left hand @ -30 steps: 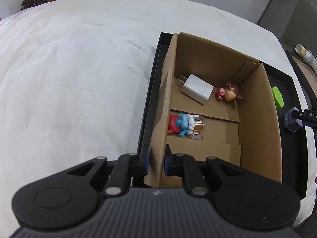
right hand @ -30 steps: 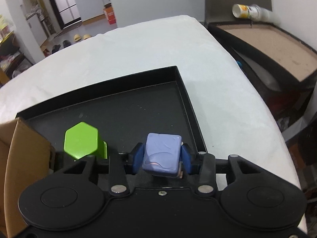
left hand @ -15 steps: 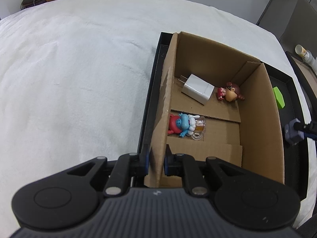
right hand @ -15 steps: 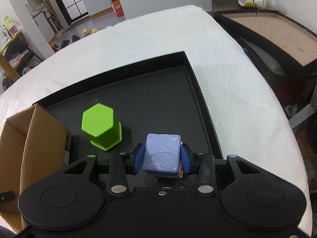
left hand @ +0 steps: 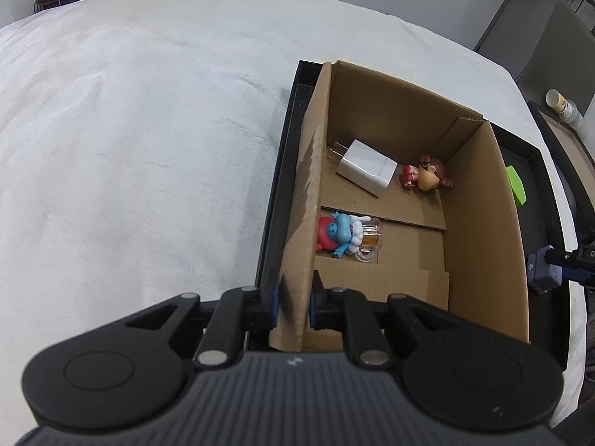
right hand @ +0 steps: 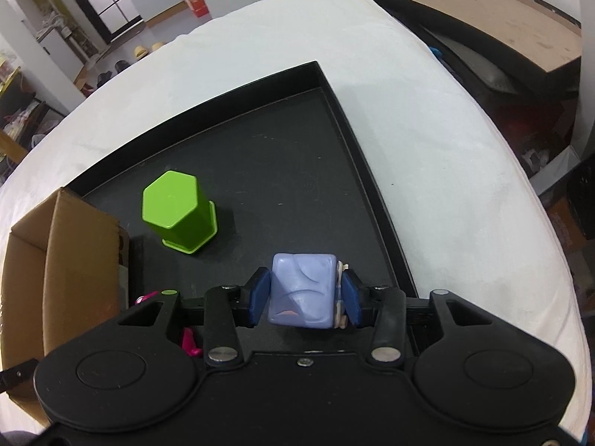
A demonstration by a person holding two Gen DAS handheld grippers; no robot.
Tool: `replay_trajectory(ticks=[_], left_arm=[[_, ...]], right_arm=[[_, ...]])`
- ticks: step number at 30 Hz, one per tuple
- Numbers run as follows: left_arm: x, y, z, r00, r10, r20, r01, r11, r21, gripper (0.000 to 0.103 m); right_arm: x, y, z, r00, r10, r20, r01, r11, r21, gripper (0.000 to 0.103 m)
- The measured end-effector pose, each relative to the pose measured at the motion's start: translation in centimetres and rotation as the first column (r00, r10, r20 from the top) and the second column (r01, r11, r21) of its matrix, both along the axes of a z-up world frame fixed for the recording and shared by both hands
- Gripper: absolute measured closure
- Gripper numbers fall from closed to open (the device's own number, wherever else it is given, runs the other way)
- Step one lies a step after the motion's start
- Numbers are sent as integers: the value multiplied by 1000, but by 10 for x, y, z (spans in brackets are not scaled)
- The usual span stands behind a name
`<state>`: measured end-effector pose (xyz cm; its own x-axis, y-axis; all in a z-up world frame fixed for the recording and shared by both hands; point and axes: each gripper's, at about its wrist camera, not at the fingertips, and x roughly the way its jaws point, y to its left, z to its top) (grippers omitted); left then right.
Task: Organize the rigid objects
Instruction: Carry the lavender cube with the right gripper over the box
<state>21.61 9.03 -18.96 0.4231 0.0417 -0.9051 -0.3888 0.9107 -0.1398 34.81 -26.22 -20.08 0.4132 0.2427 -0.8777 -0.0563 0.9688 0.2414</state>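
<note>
My left gripper (left hand: 293,303) is shut on the near left wall of the cardboard box (left hand: 301,200), which stands in a black tray (left hand: 277,193). Inside the box lie a white charger (left hand: 366,173), a brown bear figure (left hand: 427,176) and a red-and-blue figure (left hand: 336,232). My right gripper (right hand: 303,297) is shut on a purple cube toy (right hand: 301,290) and holds it above the tray (right hand: 297,171); the cube also shows in the left wrist view (left hand: 543,273). A green hexagonal block (right hand: 178,210) stands on the tray, left of and beyond the cube.
The box's corner (right hand: 63,252) is at the left of the right wrist view, with a pink object (right hand: 189,342) partly hidden beside it. The tray sits on a white cloth (left hand: 141,141). A wooden board (right hand: 502,26) lies beyond the table's right edge.
My right gripper has risen and pulled back with the purple cube, so more of the tray and the green block shows. My left gripper has kept its hold on the box wall.
</note>
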Motion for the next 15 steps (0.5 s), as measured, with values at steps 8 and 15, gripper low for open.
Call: replay_trajectory(ticks=[8,15], left_arm=[[-2,2,-2,1000,-7,12,7,1000,-19,89],[-3,5,-2,1000,-15,19,15,999,-32,88]], right_arm=[[-2,21,-6,996,83,11,-81,987,-142,58],[-15,34,7,990,141,19,-136,977,-165,65]])
